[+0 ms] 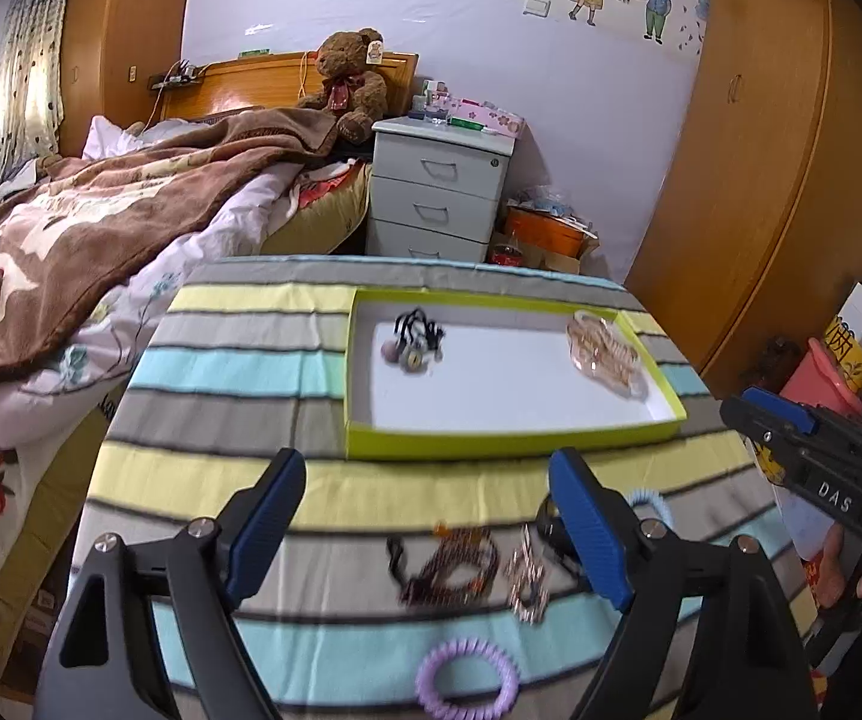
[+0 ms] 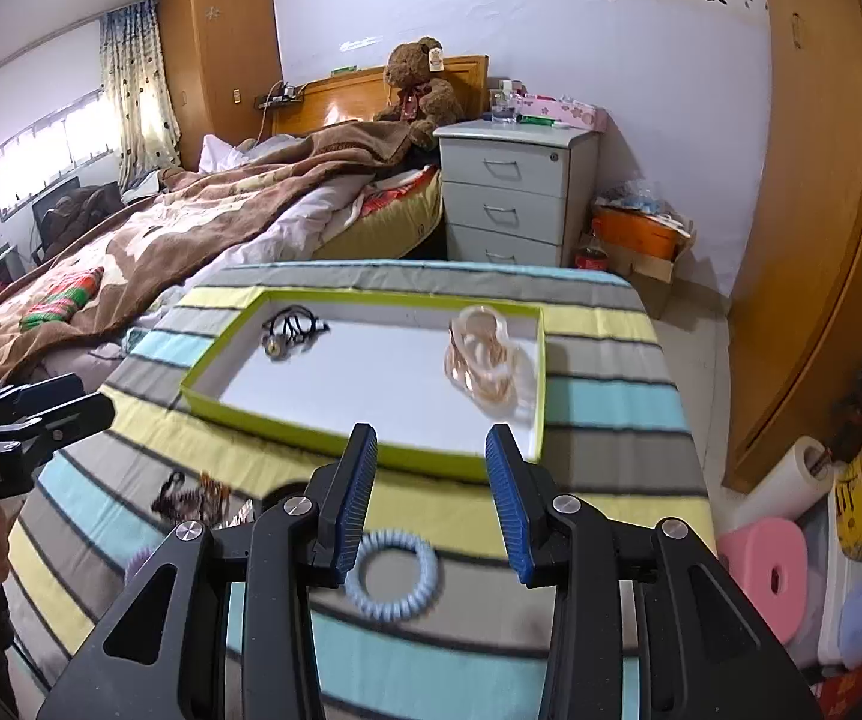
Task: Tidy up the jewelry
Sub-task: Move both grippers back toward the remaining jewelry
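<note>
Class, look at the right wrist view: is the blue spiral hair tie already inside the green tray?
No. The blue spiral hair tie lies on the striped cloth, outside the green tray.

A tray (image 1: pixel 515 441) is sitting mid-frame on a table (image 1: pixel 221 360), holding hair ties (image 1: pixel 416 339) at its left and bangles (image 1: pixel 605 354) at its right, while beads (image 1: pixel 449 567) and coil rings (image 1: pixel 467 681) are lying before it, lower frame.

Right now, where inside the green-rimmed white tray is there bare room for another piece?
The shallow green-rimmed tray is bare across its middle and whole near edge, between the black cord hair ties at far left and the pale gold bangles at far right. Those two far corners are crowded.
</note>
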The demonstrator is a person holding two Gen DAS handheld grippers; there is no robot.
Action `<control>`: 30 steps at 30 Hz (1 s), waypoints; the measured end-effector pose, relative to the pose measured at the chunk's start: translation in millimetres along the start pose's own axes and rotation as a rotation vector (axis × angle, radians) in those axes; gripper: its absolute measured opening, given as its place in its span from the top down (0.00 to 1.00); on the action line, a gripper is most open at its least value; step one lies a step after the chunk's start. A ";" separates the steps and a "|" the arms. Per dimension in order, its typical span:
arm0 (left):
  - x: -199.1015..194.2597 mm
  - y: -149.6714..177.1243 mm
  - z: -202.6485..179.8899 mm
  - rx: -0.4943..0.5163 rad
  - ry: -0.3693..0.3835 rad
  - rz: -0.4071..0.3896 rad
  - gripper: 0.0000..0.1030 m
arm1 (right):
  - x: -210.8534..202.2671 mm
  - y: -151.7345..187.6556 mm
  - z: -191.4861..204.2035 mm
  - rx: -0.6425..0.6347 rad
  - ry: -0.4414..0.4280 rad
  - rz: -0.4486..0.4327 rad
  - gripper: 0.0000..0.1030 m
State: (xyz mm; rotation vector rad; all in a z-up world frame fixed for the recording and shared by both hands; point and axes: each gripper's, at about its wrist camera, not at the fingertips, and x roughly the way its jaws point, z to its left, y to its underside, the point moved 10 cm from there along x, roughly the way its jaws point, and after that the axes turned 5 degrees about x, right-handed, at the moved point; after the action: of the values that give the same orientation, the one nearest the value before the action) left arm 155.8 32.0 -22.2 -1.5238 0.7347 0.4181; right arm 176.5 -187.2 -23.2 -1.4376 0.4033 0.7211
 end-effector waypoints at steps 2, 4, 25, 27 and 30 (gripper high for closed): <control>-3.9 10.9 1.1 -0.011 0.012 0.006 0.17 | 0.2 8.8 -2.1 0.001 0.007 0.012 0.62; -6.3 21.6 2.1 -0.016 0.020 0.013 0.17 | 1.1 20.4 -5.0 0.005 0.011 0.027 0.62; -9.3 98.0 21.8 -0.068 0.042 0.120 0.17 | 50.4 78.8 -14.4 0.041 0.030 0.206 0.62; -9.1 98.6 21.7 -0.066 0.040 0.123 0.17 | 54.0 80.2 -12.4 0.031 0.034 0.213 0.62; -9.3 99.0 20.7 -0.061 0.041 0.126 0.17 | 55.8 78.6 -10.6 0.022 0.044 0.208 0.62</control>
State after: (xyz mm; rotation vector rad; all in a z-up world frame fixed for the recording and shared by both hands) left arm 86.4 57.8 -91.7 -1.5521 0.8602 0.5090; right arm 166.9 -188.0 -119.7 -1.4052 0.5999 0.8505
